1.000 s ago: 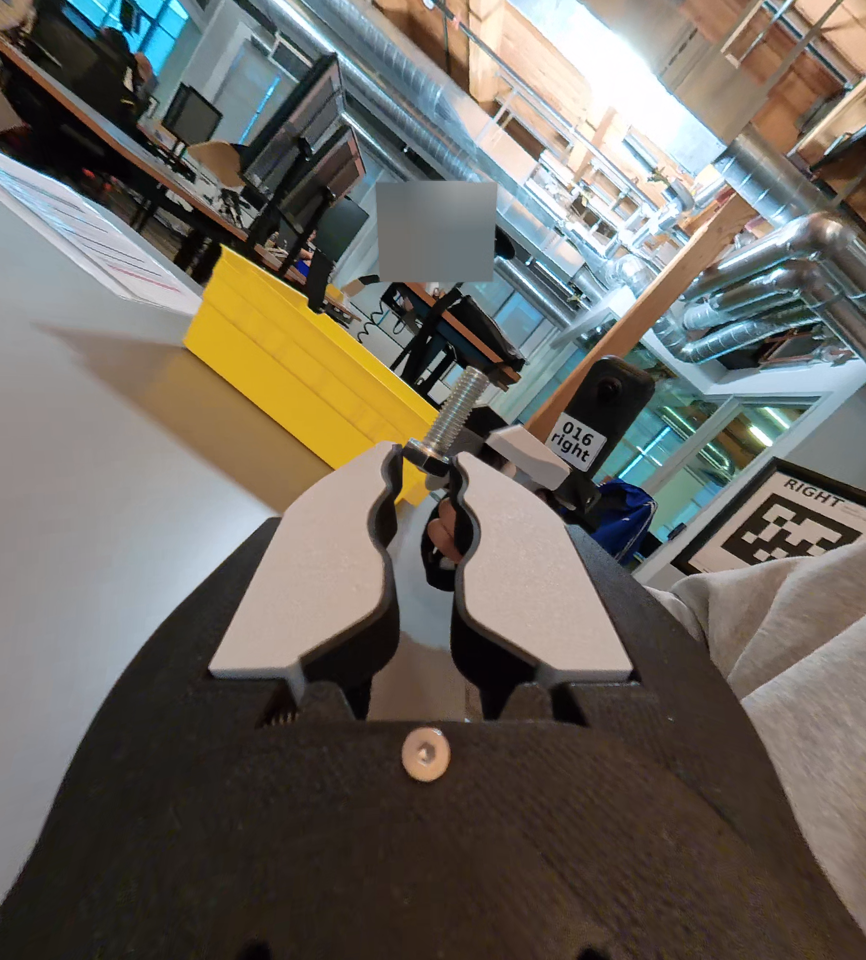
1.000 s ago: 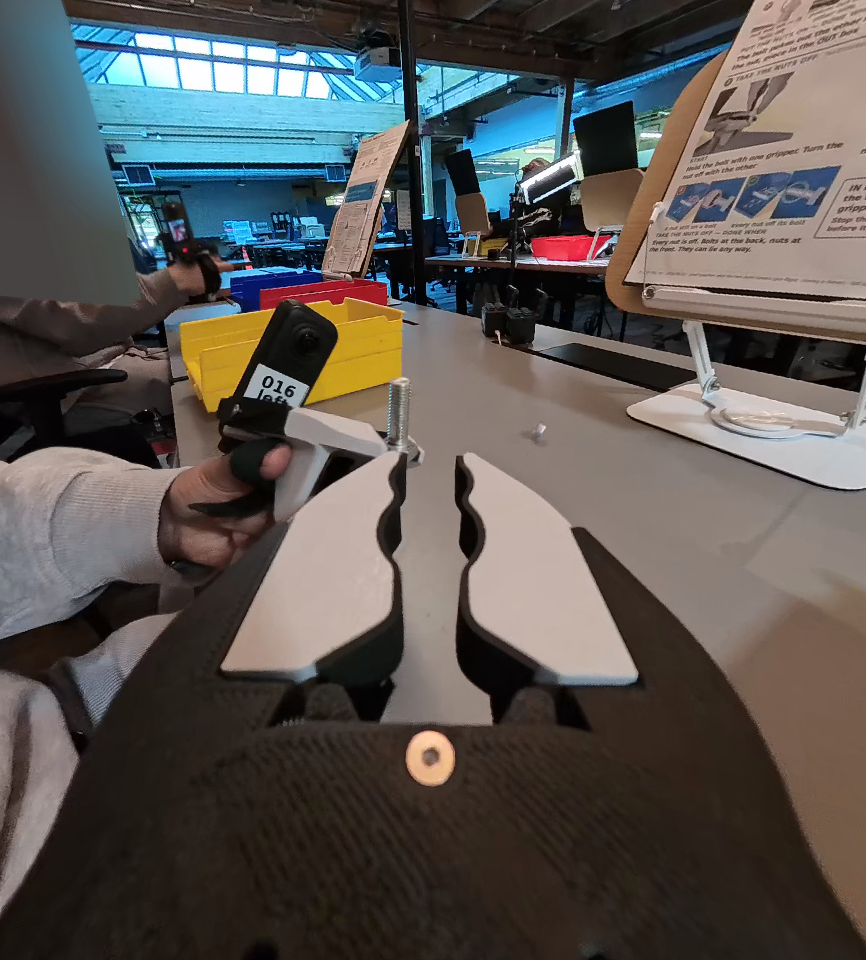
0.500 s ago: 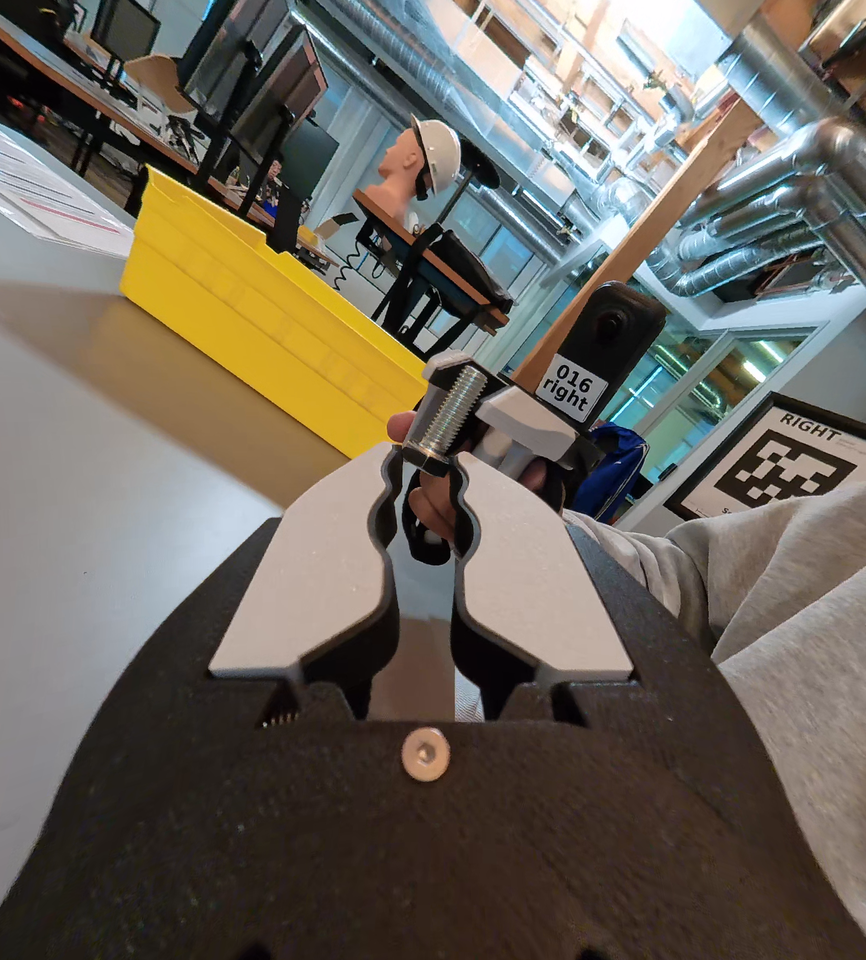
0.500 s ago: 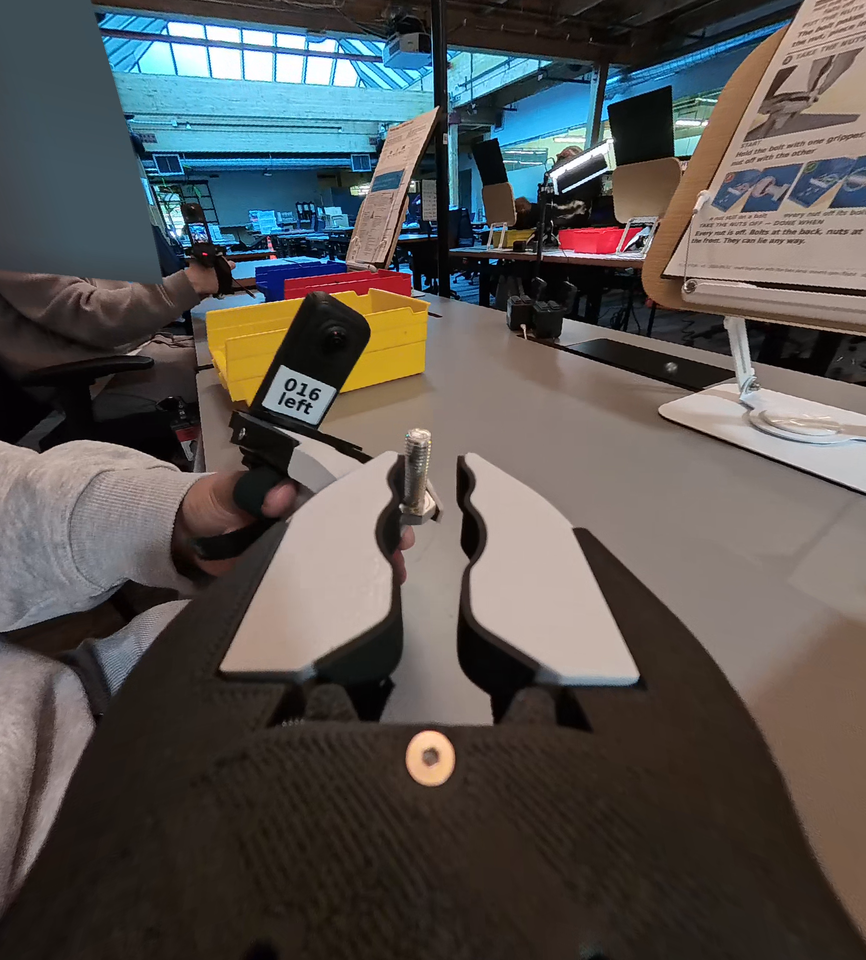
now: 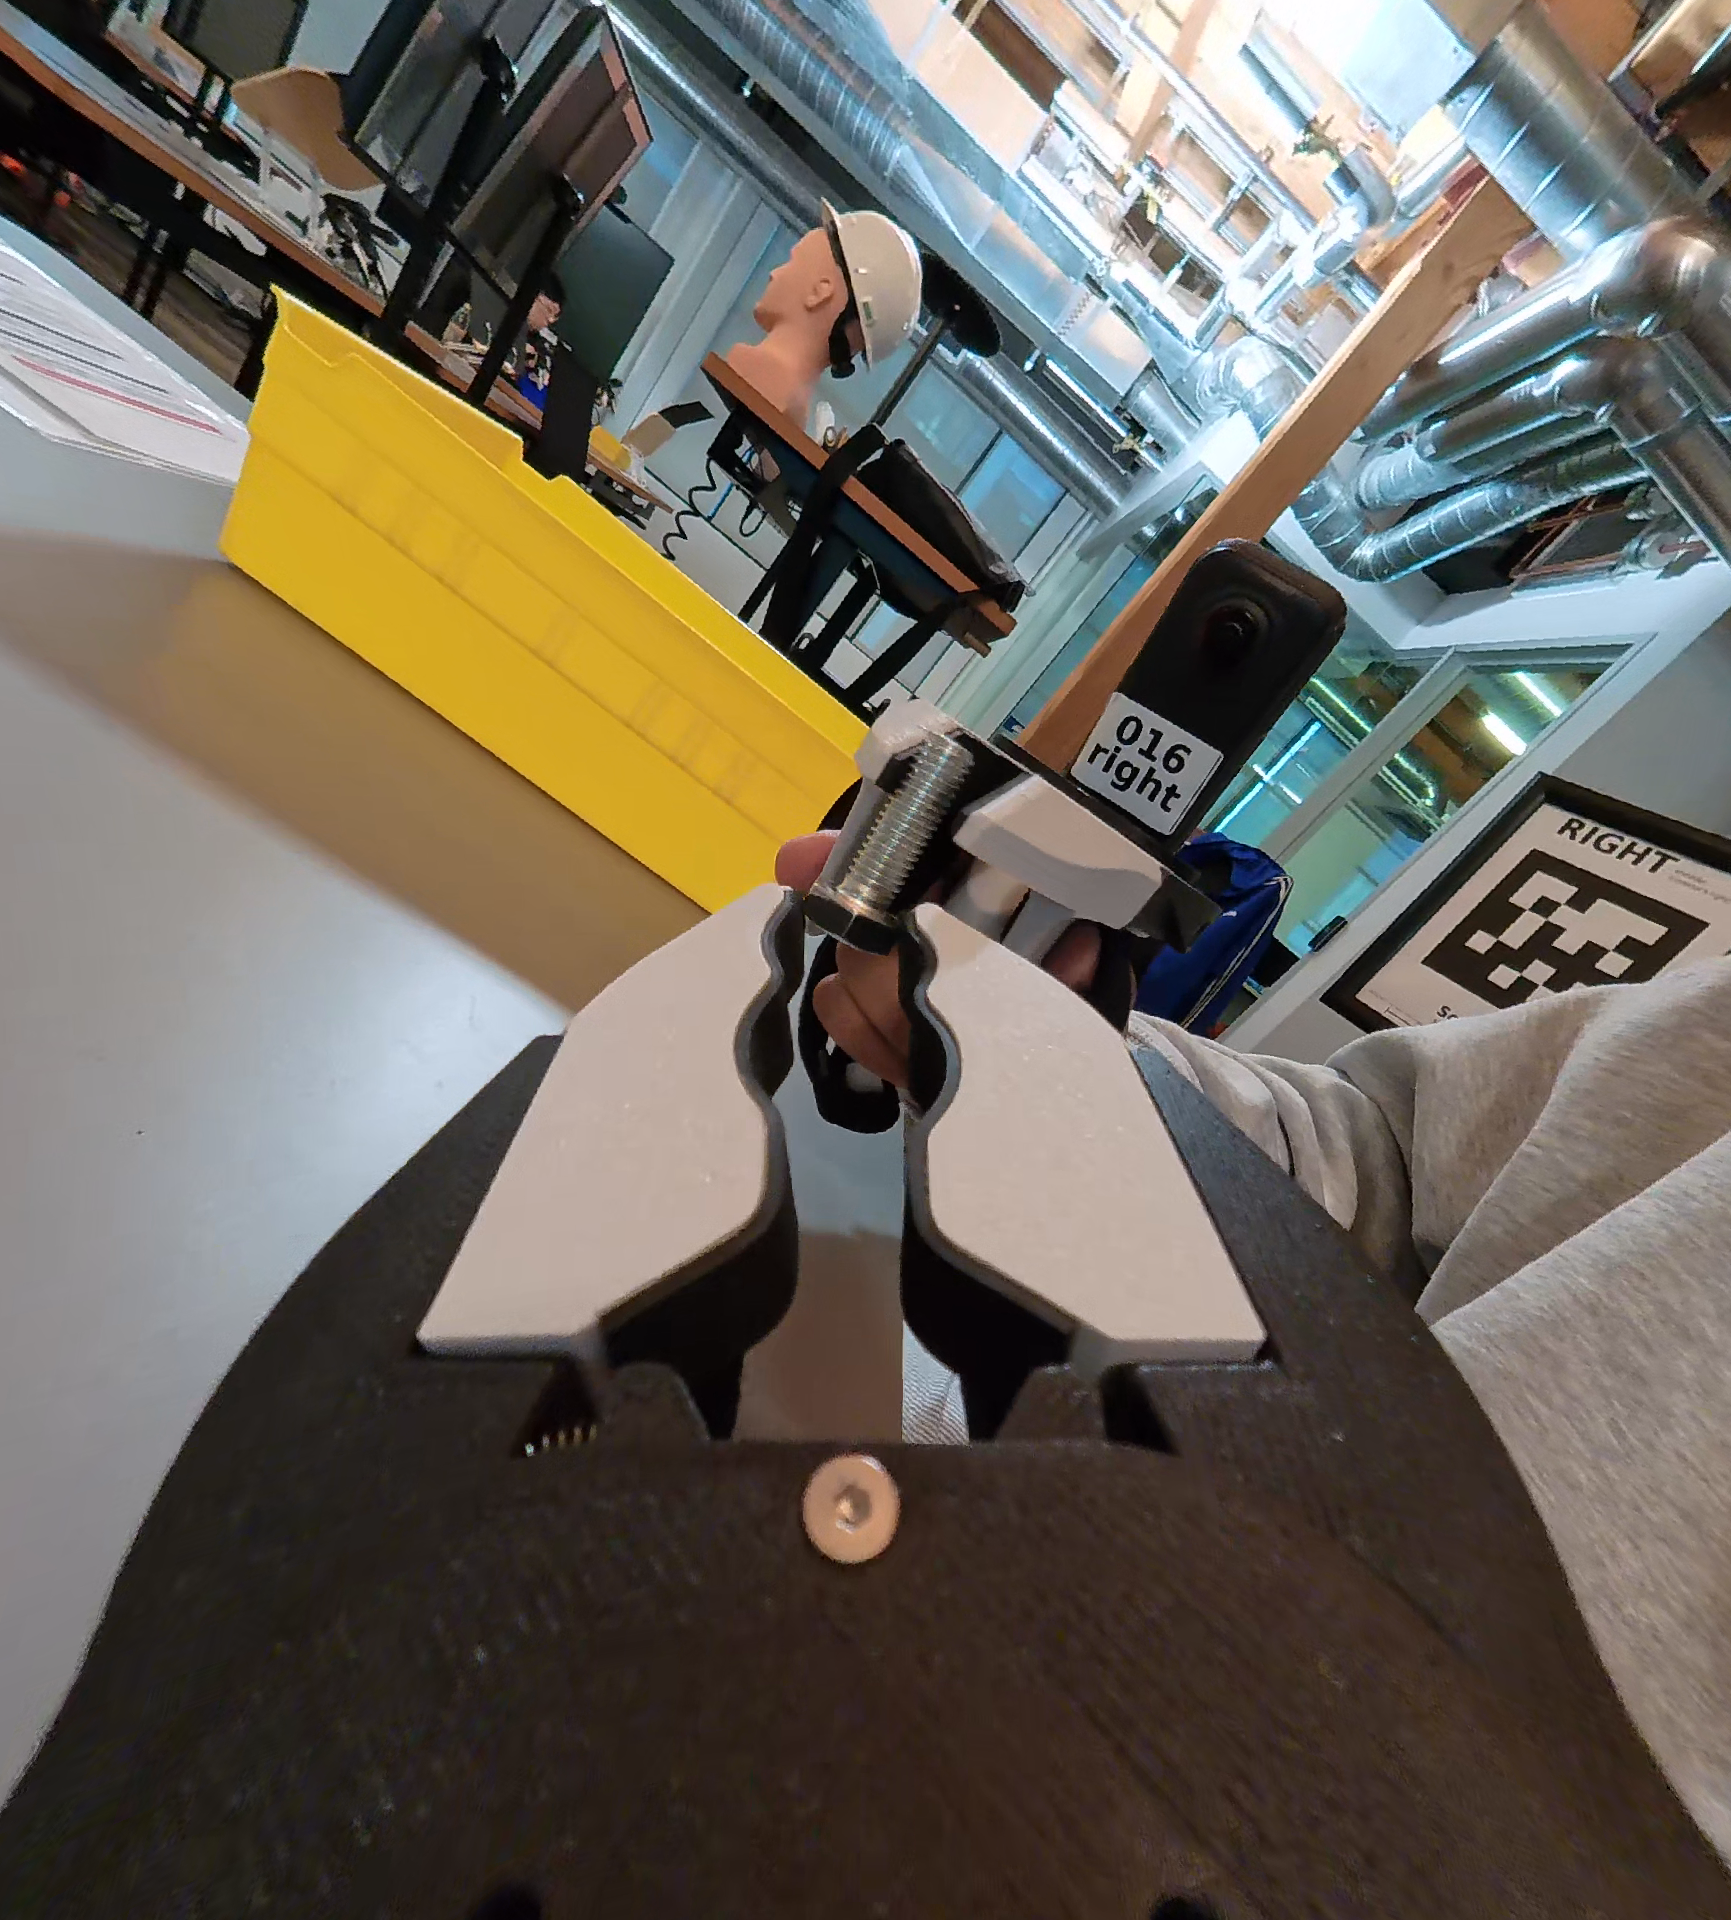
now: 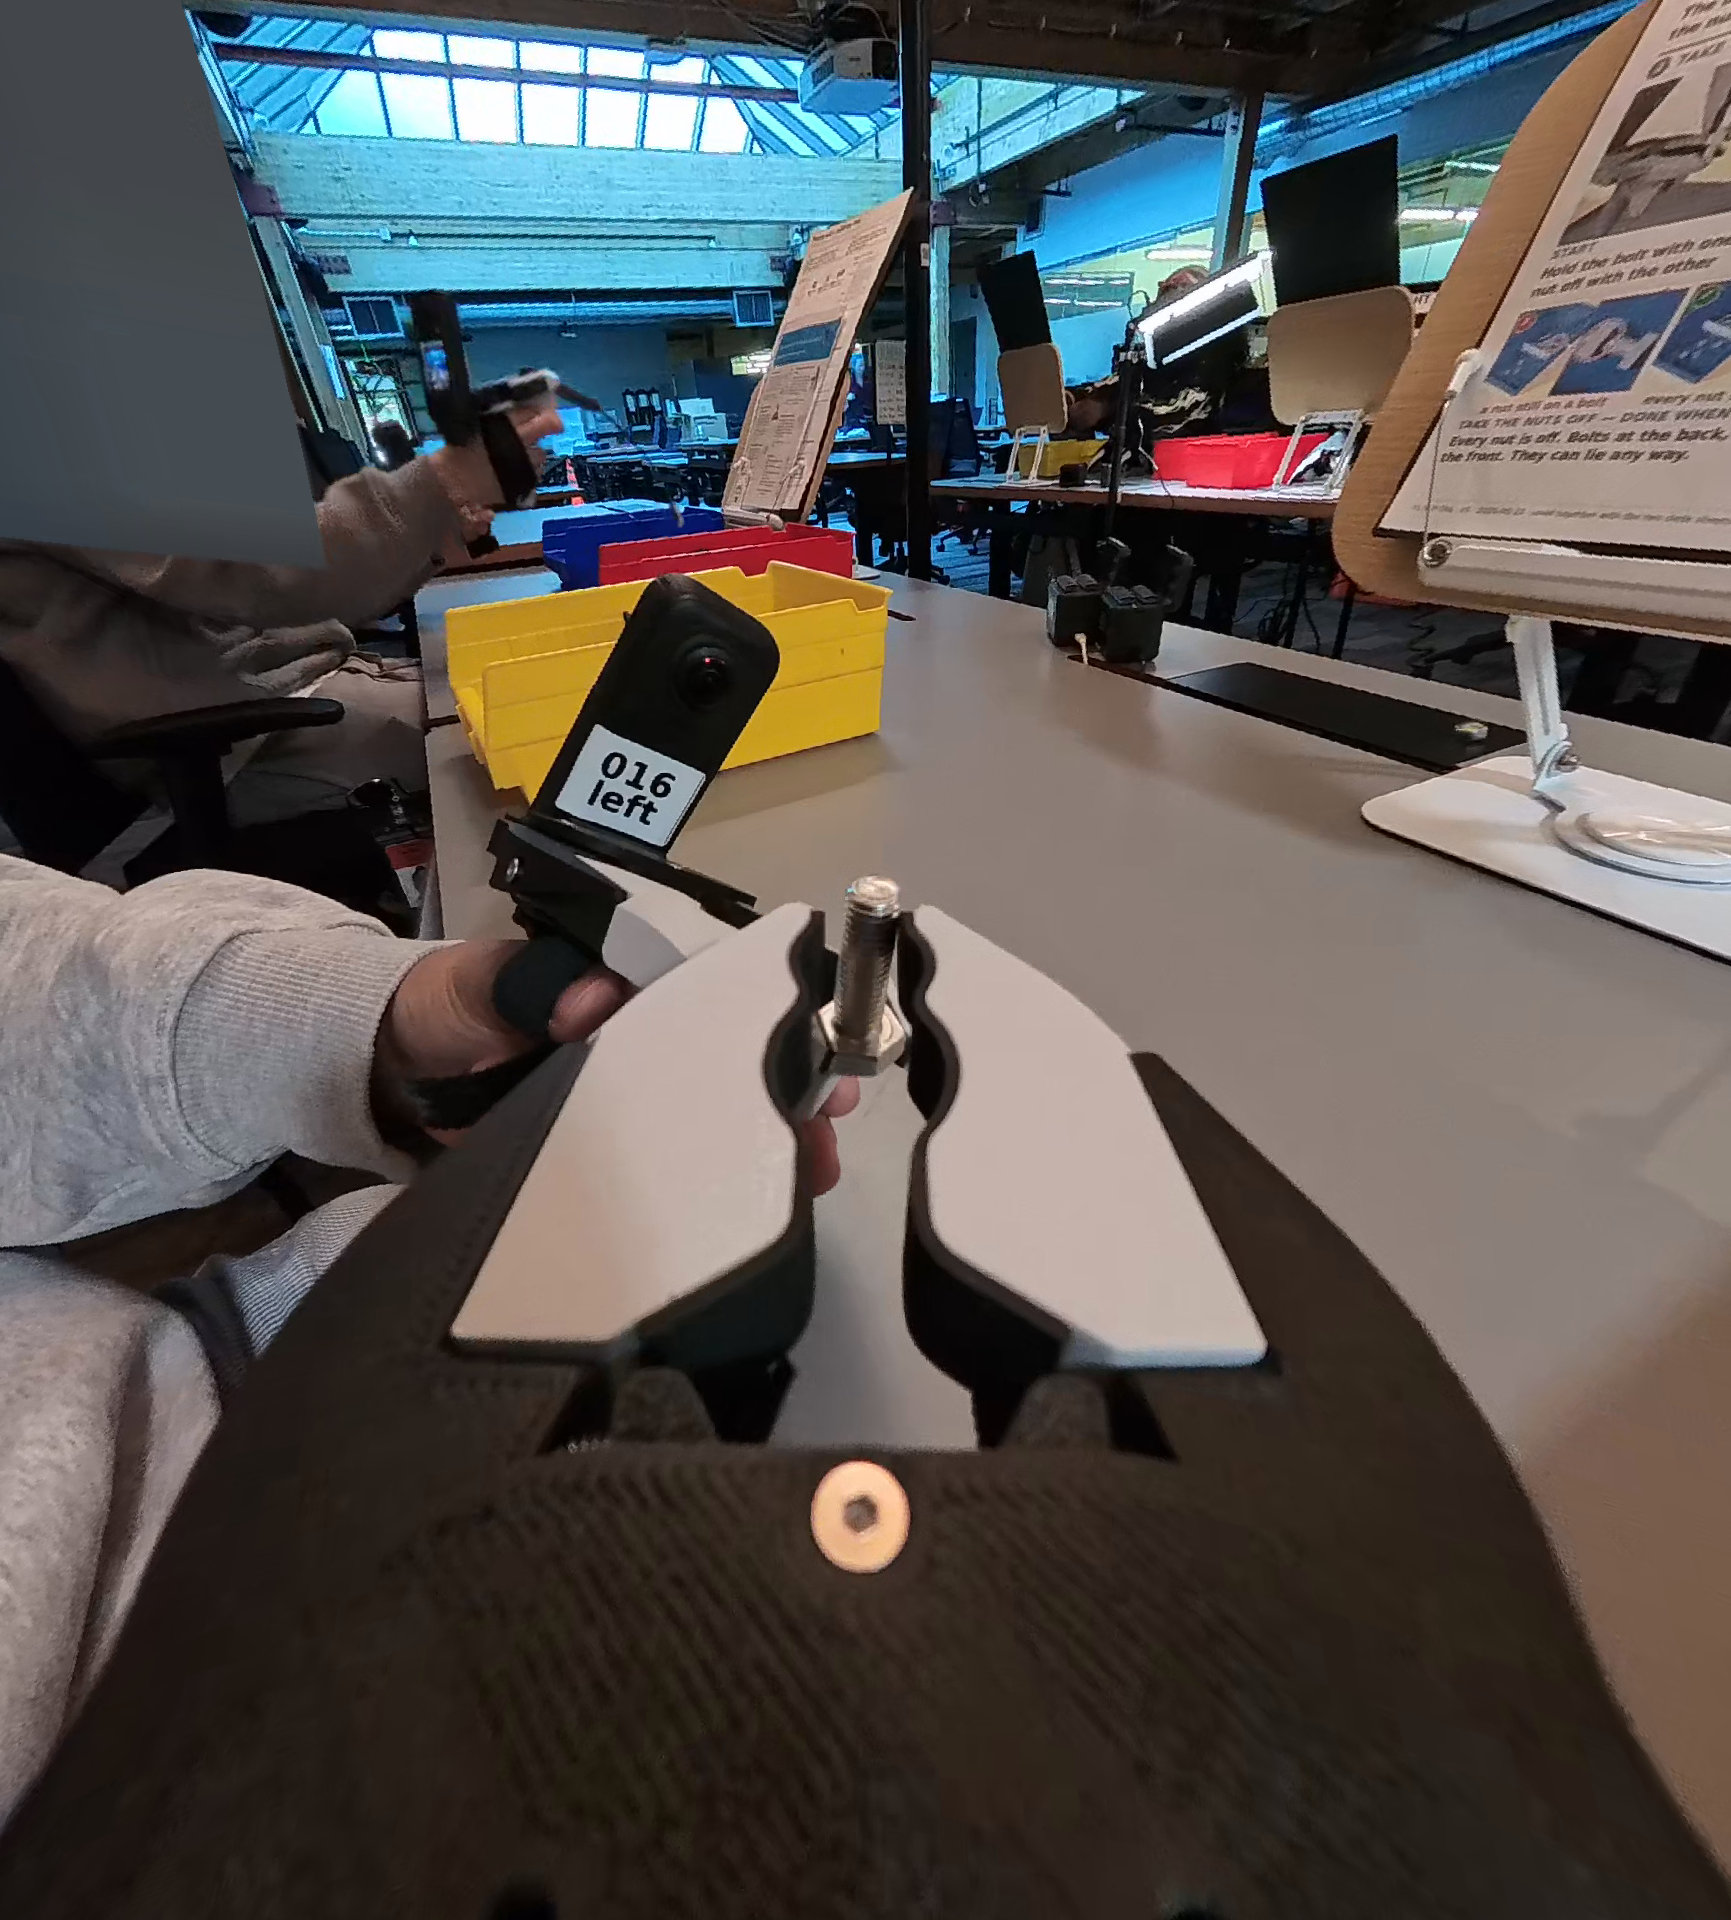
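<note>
My left gripper (image 5: 848,940) is shut on the hex head of a silver bolt (image 5: 897,831), and its threaded shank points up and away. In the right wrist view the same bolt (image 6: 859,977) stands upright between the fingertips of my right gripper (image 6: 858,971), with its hex head (image 6: 856,1039) in the notch between the fingers. The right jaws stand a little wider than the shank and do not visibly press on it. The right gripper (image 5: 1037,831) also shows in the left wrist view, just behind the bolt's thread. The left gripper's body (image 6: 632,914) shows at the left, held by a hand.
A yellow bin (image 6: 819,665) stands on the grey table (image 6: 1256,1039), also seen in the left wrist view (image 5: 528,603). Red (image 6: 726,551) and blue (image 6: 622,525) bins lie behind it. A white document stand (image 6: 1619,831) is at the right. Another person's arm (image 6: 217,613) is at the far left. My two grippers' fingertips are within a few centimetres of each other.
The two grippers have come together. The bolt held by the left gripper moved from beside the right gripper's left finger to between its fingertips. Neither gripper's opening has visibly changed.
</note>
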Demonstrator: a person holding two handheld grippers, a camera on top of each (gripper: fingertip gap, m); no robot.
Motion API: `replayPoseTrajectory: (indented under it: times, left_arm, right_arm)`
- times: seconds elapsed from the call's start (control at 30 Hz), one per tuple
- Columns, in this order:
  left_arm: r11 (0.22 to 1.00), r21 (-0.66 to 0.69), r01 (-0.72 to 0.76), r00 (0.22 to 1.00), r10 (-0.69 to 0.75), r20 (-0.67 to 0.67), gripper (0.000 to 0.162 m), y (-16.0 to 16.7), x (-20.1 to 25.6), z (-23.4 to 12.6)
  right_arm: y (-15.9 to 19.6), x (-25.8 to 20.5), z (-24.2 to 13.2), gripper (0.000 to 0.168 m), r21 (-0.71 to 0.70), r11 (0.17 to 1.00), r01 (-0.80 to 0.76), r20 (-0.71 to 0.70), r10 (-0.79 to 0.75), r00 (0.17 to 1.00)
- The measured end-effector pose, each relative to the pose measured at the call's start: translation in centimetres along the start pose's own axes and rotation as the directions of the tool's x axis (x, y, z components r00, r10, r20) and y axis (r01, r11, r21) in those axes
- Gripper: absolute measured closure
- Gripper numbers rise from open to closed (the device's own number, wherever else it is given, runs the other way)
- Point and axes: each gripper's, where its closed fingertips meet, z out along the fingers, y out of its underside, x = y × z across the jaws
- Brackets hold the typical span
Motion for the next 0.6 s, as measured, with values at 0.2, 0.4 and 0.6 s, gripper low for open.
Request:
replayPoseTrajectory:
  times: [0.2, 0.4, 0.6]
  left_arm:
    - [1.000, 0.000, -0.001, 1.000, 0.001, -0.007, 0.145, 0.05, 0.15, 0.06]
    - [0.999, 0.004, -0.037, 0.999, 0.037, -0.002, 0.140, -0.12, 0.35, 0.01]
    - [0.991, -0.037, -0.128, 0.991, 0.129, 0.025, 0.126, 0.07, 0.36, -0.02]
  right_arm:
    - [-0.06, 0.04, -0.06, 0.158, 0.002, 1.000, -0.015, 0.005, 0.015, 1.000]
    - [-0.32, 0.10, -0.15, 0.158, 0.002, 1.000, -0.018, 0.005, 0.018, 1.000]
    - [-0.75, 0.74, -0.67, 0.158, 0.024, 0.995, -0.095, 0.035, 0.094, 0.995]
